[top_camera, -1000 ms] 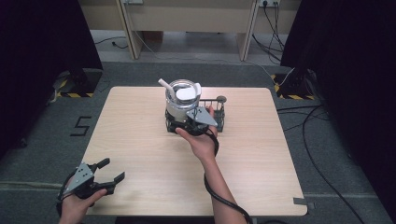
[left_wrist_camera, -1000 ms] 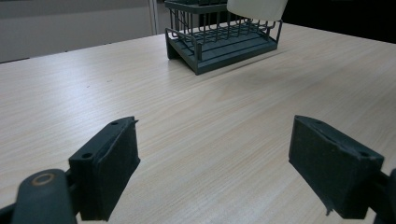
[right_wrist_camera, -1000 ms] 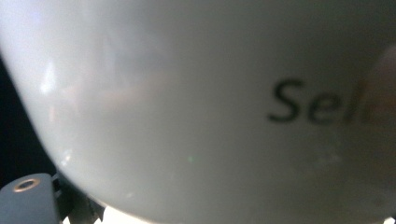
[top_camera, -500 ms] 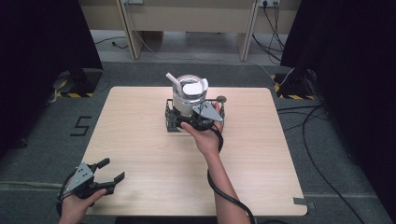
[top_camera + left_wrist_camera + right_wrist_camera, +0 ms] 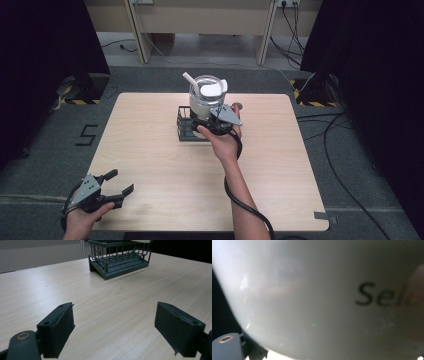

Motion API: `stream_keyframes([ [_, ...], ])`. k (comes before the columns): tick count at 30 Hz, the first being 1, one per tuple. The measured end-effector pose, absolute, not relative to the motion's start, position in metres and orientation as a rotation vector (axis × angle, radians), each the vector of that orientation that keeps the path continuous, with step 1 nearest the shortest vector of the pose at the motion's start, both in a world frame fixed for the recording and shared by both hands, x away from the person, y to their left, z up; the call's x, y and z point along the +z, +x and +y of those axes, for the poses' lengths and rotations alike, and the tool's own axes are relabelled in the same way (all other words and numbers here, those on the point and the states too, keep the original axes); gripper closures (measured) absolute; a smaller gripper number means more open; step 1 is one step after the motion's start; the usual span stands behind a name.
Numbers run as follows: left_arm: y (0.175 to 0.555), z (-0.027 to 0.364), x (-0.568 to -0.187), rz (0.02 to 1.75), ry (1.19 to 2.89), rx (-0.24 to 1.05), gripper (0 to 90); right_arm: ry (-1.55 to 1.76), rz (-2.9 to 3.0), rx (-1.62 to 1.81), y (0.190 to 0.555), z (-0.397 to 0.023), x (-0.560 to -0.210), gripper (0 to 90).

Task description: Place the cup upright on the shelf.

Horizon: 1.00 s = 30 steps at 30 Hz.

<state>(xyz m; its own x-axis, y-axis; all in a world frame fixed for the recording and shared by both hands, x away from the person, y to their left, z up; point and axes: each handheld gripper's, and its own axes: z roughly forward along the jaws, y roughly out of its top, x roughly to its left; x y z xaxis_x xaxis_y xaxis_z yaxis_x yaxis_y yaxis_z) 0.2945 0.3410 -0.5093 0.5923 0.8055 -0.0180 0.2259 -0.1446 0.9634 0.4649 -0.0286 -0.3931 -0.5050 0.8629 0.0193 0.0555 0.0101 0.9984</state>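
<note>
My right gripper (image 5: pixel 211 117) holds a white mug (image 5: pixel 206 94) over the back of a black wire rack (image 5: pixel 188 128) in the middle of the table. The mug moves along with the gripper, so the jaws are shut on its lower part; the grip itself is hidden. A white piece (image 5: pixel 189 78) sticks out of the mug's top left. In the right gripper view the mug's white wall (image 5: pixel 312 297), with dark lettering, is pressed close to the camera. My left gripper (image 5: pixel 120 182) rests open at the table's near left corner with nothing between its pads (image 5: pixel 60 325).
The light wooden table (image 5: pixel 150 150) has bare wood between the left gripper and the rack (image 5: pixel 120 260). A black cable (image 5: pixel 245 205) trails from the right gripper along the forearm. Dark curtains and floor cables surround the table.
The right gripper and the mug have shifted a little to the right and up in the high view, the mug tilting slightly. The left gripper has stayed where it was.
</note>
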Motion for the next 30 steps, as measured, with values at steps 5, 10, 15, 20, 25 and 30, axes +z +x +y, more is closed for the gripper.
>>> stream_keyframes([
  [5,0.295,0.341,-0.51,0.866,1.677,0.631,15.1,0.965,1.624,1.562,0.469,-0.031,-0.389,10.5],
  [10,0.295,0.341,-0.51,0.867,1.676,0.631,15.1,0.966,1.624,1.554,0.474,-0.031,-0.386,10.5],
  [15,0.295,0.341,-0.51,0.867,1.677,0.631,15.1,0.977,1.617,1.554,0.479,-0.031,-0.383,10.5],
  [20,0.295,0.342,-0.51,0.869,1.672,0.628,15.1,0.983,1.609,1.553,0.485,-0.032,-0.381,10.5],
  [25,0.295,0.342,-0.51,0.872,1.67,0.627,15.1,0.992,1.601,1.547,0.49,-0.033,-0.379,10.5],
  [30,0.295,0.342,-0.51,0.871,1.671,0.629,15.1,1.001,1.589,1.54,0.496,-0.035,-0.375,10.5],
])
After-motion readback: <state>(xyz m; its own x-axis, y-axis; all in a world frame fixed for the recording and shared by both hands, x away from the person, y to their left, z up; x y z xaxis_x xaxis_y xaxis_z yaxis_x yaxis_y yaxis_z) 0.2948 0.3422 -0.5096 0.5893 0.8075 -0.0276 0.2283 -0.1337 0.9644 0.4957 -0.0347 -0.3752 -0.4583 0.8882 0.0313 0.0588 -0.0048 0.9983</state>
